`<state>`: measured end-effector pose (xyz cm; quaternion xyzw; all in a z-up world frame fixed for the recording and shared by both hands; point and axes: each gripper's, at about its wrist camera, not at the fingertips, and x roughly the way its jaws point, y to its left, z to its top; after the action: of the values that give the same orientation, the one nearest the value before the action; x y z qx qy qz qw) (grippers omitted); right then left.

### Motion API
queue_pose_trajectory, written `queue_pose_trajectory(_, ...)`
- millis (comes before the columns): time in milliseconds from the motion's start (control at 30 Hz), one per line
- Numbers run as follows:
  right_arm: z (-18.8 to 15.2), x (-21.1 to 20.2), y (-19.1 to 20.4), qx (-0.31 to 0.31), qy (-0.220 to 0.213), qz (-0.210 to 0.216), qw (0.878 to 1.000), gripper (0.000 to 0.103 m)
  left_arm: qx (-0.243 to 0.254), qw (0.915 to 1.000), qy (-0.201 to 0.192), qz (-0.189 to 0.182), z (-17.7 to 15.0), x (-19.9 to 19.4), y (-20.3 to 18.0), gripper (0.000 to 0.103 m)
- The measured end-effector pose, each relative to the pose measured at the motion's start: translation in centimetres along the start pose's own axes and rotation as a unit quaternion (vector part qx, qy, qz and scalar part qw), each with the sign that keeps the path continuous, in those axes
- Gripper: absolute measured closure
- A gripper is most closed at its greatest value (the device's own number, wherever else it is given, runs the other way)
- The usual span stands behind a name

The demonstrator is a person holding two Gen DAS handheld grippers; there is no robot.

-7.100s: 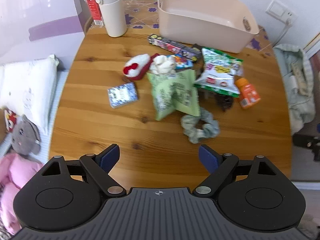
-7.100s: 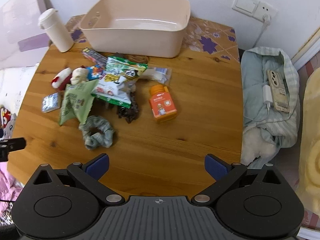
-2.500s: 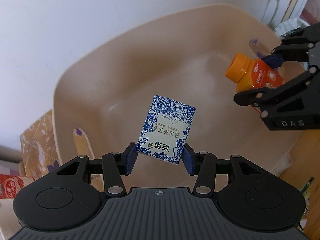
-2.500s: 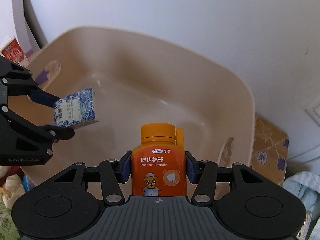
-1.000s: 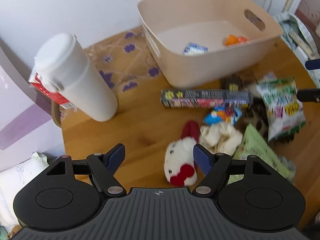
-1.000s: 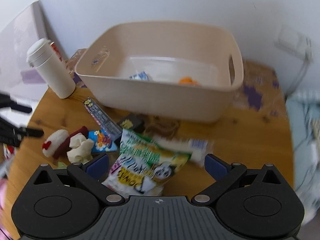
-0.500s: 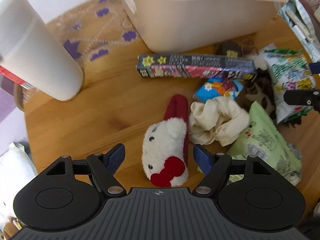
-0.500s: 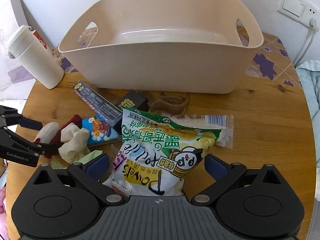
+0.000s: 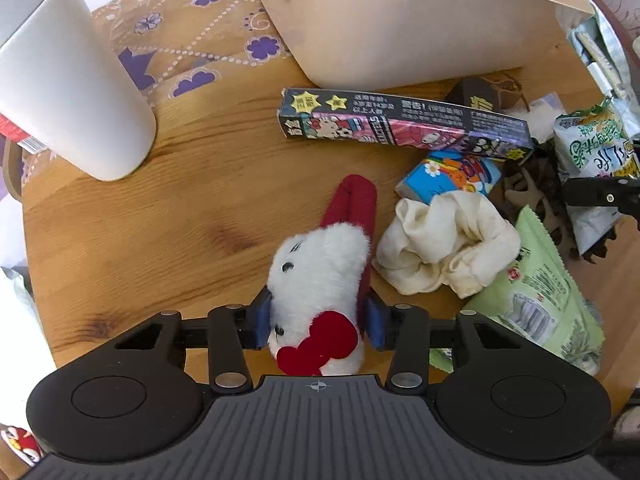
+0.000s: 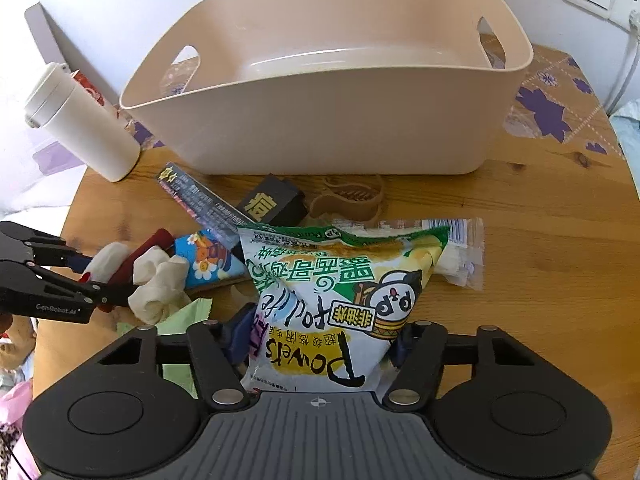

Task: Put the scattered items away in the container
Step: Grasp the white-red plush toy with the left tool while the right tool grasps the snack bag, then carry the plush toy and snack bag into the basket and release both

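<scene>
The left gripper (image 9: 318, 318) is closing on the plush toy (image 9: 320, 280), its blue pads pressing both flanks; the toy lies on the table (image 9: 160, 232), pointing away towards the tub (image 9: 400, 32). The right gripper (image 10: 320, 338) is closing around the snack bag (image 10: 332, 300), pads at its lower edges; the tub (image 10: 320, 120) stands just beyond.

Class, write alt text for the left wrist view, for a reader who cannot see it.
The left gripper is closing its blue pads on a white plush toy with a red bow lying on a round wooden table. Behind it lie a crumpled cream cloth, a long printed box and a beige plastic tub.
</scene>
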<state>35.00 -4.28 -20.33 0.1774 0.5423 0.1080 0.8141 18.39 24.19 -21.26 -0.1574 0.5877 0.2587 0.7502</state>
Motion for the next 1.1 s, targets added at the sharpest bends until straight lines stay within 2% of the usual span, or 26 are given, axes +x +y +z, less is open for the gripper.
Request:
queue_pose_trajectory(367, -1.1, -3.2, -0.5, -0.009, -0.032, 0.005, 0.999, 0.05, 0.031, 0.9993, -0.018, 0.013, -2.2, -1.1, -3.3, 0.062)
queue_pose_trajectory(567, -1.3, -5.6, -1.1, -0.021, -0.056, 0.004, 0.998, 0.05, 0.031, 0.9987, -0.034, 0.02, -2.1, -3.1, -3.4, 0.062)
queue_pose_trajectory(700, -1.1, -7.7, -0.7, -0.074, -0.091, -0.036, 0.993, 0.05, 0.046, 0.9975, -0.047, 0.026, -2.2, -4.6, -4.0, 0.062)
queue_pose_trajectory(800, -0.4, -9.4, -1.1, -0.084, -0.11, -0.041, 0.99, 0.05, 0.055, 0.996, -0.065, 0.028, -2.0, -6.2, -4.5, 0.062)
queue_pose_trajectory(900, 0.5, -10.9, -0.9, -0.107, -0.132, -0.077, 0.982, 0.05, 0.061, 0.9936, -0.09, 0.028, -1.4, -8.1, -4.8, 0.062)
queue_pose_trajectory(1100, 2.8, -13.7, -1.3, -0.109, -0.167, -0.081, 0.977, 0.05, 0.077, 0.9868, -0.14, 0.029, 0.4, -11.5, -6.0, 0.062)
